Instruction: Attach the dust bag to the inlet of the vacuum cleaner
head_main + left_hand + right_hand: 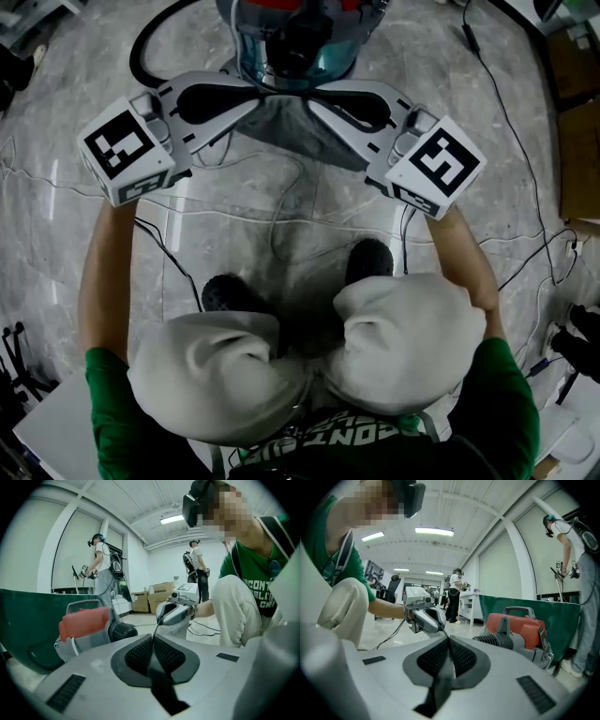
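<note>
The person squats on the grey marbled floor (56, 206) with both knees in the lower half of the head view and holds one tool out in each hand. The left claw (255, 99) and the right claw (315, 103) point inward at each other, tips near but apart. The dust bag (281, 136) (a limp grey cloth) hangs between them.

In the left gripper view the left claw (152, 641) is pressed together, its ribbed pads (138, 654) meeting on a thin edge of the bag that runs straight across to the other tool. The right gripper view shows the same from the far side. The right claw (448, 641) is closed narrow on that taut edge, with a pale fold of the bag (426, 631) drooping under the left tool.

The vacuum cleaner (295, 42) stands just beyond the claws at the top of the head view. It has a teal drum with a red top and a dark opening in the middle. The bag's upper edge lies close beneath it, and whether cloth and machine touch I cannot tell. From the gripper views the machine (89, 630) shows a red cover, a grey body and a black ribbed port (123, 631) facing the claws, apart from them.

A black hose (150, 37) loops on the floor to the left of the drum, and thin cables (281, 211) trail across the floor under the tools.
</note>
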`<state>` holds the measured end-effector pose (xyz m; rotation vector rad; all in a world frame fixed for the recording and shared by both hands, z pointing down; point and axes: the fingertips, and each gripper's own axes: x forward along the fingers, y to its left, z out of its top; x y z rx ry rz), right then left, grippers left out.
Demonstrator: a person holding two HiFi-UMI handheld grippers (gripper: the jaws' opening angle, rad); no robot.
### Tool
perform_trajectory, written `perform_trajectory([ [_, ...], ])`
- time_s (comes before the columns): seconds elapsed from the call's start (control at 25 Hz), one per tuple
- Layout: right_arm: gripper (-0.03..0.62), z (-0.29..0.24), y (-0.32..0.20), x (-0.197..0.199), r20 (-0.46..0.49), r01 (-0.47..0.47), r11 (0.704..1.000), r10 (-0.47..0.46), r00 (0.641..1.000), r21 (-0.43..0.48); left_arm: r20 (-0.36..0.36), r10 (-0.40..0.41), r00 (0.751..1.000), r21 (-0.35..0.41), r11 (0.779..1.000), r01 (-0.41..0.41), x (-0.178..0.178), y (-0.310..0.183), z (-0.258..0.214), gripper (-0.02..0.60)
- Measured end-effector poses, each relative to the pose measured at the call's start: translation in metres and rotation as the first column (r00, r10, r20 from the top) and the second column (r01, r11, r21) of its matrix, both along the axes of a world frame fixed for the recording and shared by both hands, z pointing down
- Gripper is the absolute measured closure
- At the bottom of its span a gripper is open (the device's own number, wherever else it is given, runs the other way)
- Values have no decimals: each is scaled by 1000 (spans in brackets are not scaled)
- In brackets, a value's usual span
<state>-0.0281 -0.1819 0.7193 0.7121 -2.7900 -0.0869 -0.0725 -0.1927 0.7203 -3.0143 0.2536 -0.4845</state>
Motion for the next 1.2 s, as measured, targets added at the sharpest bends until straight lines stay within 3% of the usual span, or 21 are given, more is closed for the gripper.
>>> perform_trajectory([
  [0.84,576,-4,-62,16,0,-156,987,156,988,38,8,-103,995,92,991,102,14,-63,-6,558],
  [1.2,577,-4,-70,16,13,-161,987,161,987,20,-13,-100,995,79,992,101,14,-76,-5,554],
])
